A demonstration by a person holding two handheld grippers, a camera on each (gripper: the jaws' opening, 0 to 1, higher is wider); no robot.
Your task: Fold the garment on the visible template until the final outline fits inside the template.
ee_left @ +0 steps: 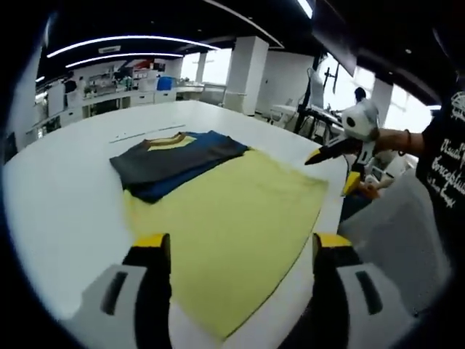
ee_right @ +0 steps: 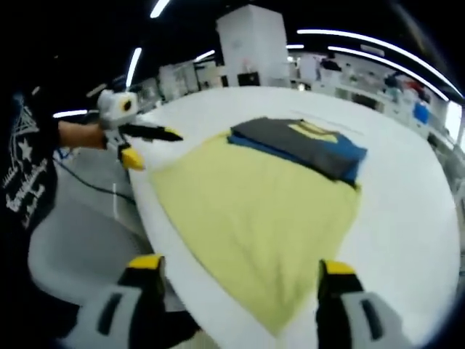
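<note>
white table [ee_left: 58,196] | white pillar [ee_left: 245,73] behind | ceiling light strips [ee_left: 109,40] | cluttered benches [ee_left: 109,94]

The left gripper [ee_left: 236,251] hangs with jaws wide apart over the near edge of a yellow template sheet [ee_left: 232,218] on a white table [ee_left: 65,196]. A folded dark grey and blue garment [ee_left: 178,161] lies on the sheet's far end. The right gripper [ee_left: 341,156] hovers at the right, held by a person's hand [ee_left: 385,138].
</note>
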